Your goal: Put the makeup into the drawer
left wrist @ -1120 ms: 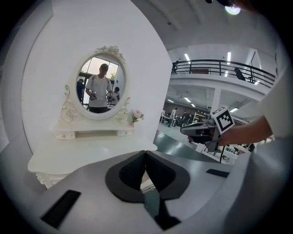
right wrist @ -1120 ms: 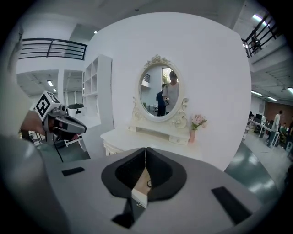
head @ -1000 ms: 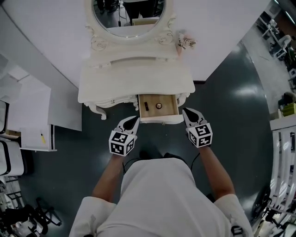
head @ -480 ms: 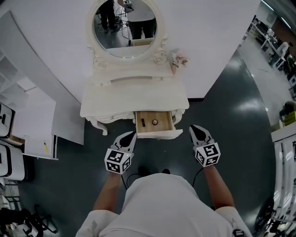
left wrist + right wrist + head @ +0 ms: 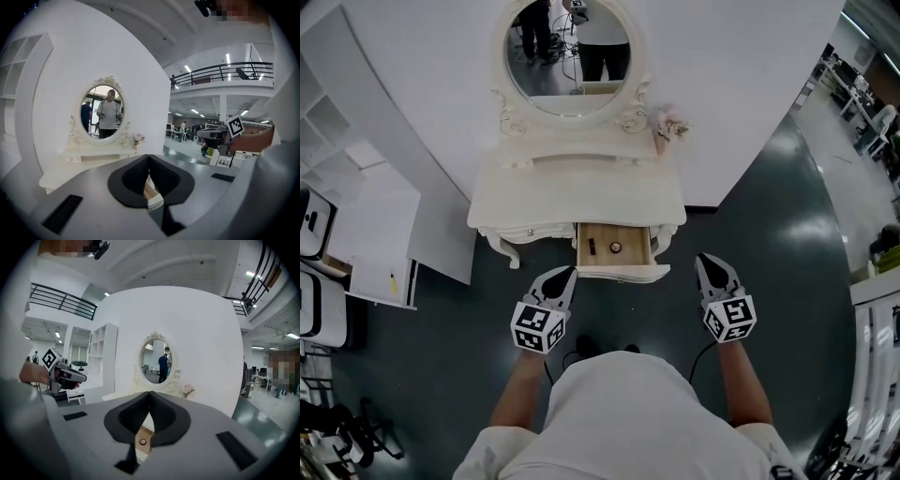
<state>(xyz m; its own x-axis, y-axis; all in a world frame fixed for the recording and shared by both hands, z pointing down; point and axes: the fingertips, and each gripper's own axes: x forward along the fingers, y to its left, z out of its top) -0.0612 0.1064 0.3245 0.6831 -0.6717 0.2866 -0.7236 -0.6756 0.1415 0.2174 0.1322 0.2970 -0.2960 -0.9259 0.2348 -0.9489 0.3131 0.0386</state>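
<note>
Two makeup pieces lie inside the open drawer (image 5: 623,273): a slim dark stick (image 5: 592,246) on the left and a small round pot (image 5: 617,247) just to its right. They lie apart from each other on the pale wooden bottom. The drawer is pulled out toward the person from the middle of a white carved dressing table (image 5: 577,202), below its cream tabletop.

An oval mirror (image 5: 569,56) in a scrolled frame stands at the table's far edge, with a small bunch of pink flowers (image 5: 672,124) at its right.

The left hand-held gripper (image 5: 565,273) hovers just beside the drawer's near left corner, its jaws pressed together with nothing between them. The right hand-held gripper (image 5: 711,260) hangs further right of the drawer, likewise closed and empty. Both point toward the table.

The floor (image 5: 769,234) is dark and glossy and reflects ceiling lights. A white curved wall (image 5: 731,75) rises behind the table. White shelves (image 5: 356,234) stand at the left, and an open hall with benches stretches to the far right.
</note>
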